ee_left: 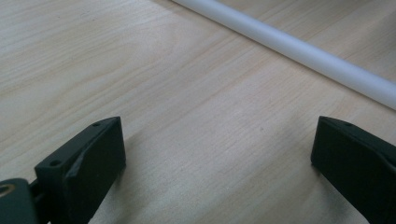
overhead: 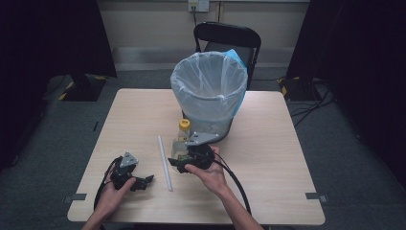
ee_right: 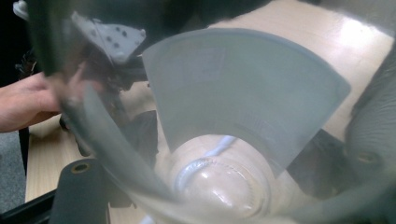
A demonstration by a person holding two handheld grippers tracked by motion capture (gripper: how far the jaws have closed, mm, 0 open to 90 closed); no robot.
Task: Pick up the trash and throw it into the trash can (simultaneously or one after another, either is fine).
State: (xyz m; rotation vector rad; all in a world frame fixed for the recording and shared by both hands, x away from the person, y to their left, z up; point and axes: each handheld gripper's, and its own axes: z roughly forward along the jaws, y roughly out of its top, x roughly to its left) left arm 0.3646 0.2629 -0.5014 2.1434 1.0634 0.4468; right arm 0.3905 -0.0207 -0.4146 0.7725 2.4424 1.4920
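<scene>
A dim room with dark curtains at both sides and a black chair (overhead: 229, 38) beyond holds a pale wooden desk (overhead: 268, 182), seen from the high view. On it stands a bin (overhead: 209, 91) lined with a clear bag, and just in front of the bin is a clear bottle (overhead: 182, 141) with a yellow cap. The right gripper (overhead: 178, 165) is closed on the bottle's lower part, so the grasp seems made, but the bottle sits low at the desk (whether it is lifted clear of the wood I cannot tell). A white tube (overhead: 164, 163) lies on the desk between the two hands. The left gripper (overhead: 146, 182) rests near the front edge, holding nothing.

In the left gripper view its jaws stand wide apart over bare wood, with the white tube (ee_left: 299, 46) lying ahead and untouched.

In the right gripper view the clear bottle (ee_right: 233, 154) sits right against the lens between the jaws, its curved wall blurring the desk behind it; the other hand (ee_right: 23, 105) shows at the left.

By my judgement the work is at an early stage: one item is gripped, nothing has reached the bin, and the tube is left to fetch.
</scene>
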